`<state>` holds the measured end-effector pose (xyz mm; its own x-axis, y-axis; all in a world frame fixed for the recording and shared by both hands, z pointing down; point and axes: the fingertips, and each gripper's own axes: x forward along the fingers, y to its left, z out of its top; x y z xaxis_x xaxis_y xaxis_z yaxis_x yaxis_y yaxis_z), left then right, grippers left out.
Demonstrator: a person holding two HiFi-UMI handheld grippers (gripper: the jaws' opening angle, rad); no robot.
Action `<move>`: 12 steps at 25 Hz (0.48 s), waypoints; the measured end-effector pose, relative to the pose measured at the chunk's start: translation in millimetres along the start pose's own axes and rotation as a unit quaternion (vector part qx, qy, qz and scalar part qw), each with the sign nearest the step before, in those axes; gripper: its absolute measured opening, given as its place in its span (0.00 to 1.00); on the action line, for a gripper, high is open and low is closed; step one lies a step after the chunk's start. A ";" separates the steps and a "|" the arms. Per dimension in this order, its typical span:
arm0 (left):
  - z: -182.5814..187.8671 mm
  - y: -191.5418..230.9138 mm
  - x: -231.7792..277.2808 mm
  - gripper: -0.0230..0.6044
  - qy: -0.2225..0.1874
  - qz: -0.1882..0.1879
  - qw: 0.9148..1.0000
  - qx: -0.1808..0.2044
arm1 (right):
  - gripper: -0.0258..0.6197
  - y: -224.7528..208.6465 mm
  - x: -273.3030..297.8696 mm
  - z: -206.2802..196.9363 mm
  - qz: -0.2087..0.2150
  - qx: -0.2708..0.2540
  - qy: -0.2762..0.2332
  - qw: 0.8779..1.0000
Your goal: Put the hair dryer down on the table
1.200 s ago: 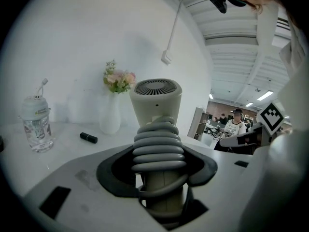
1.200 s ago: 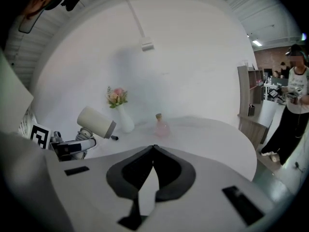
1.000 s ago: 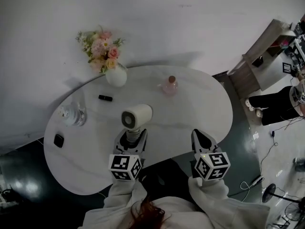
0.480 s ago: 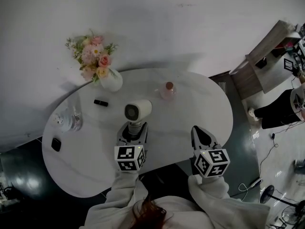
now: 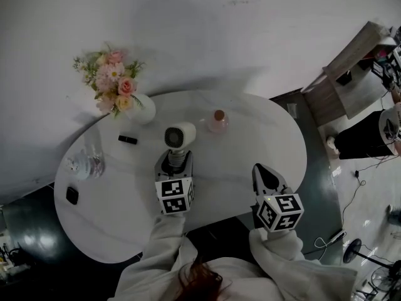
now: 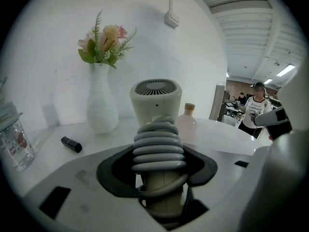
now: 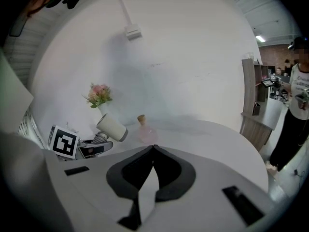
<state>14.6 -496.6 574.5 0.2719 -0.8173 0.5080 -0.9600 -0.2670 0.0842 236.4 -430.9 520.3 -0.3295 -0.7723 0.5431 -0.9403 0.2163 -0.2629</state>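
Observation:
A cream hair dryer is held over the white oval table, its grey cord coiled round the handle. My left gripper is shut on that handle, with the grilled rear of the dryer's head facing back at me beyond the jaws. From the right gripper view the hair dryer tilts up and away above the tabletop. My right gripper hovers at the table's near edge, its jaws shut and empty.
On the table stand a white vase of flowers, a pink bottle, a glass jar, a black lipstick and a small black object. A wooden shelf and a person are at the right.
My left gripper has carried the hair dryer a little farther out over the table, toward the pink bottle. The right gripper has stayed in place.

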 end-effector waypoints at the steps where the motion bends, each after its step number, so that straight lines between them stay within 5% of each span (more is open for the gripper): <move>1: -0.2 0.7 3.7 0.41 0.001 0.005 1.000 0.002 | 0.12 -1.1 1.3 -0.2 0.000 0.000 0.001 1.000; 12: -10.9 -0.6 40.0 0.41 0.033 0.034 0.998 0.036 | 0.12 -5.6 9.1 -1.7 0.005 0.002 0.008 1.000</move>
<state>25.4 -523.5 604.1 0.1995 -0.7999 0.5660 -0.9680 -0.2506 -0.0130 238.5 -438.2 528.1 -0.3409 -0.7605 0.5526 -0.9364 0.2225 -0.2715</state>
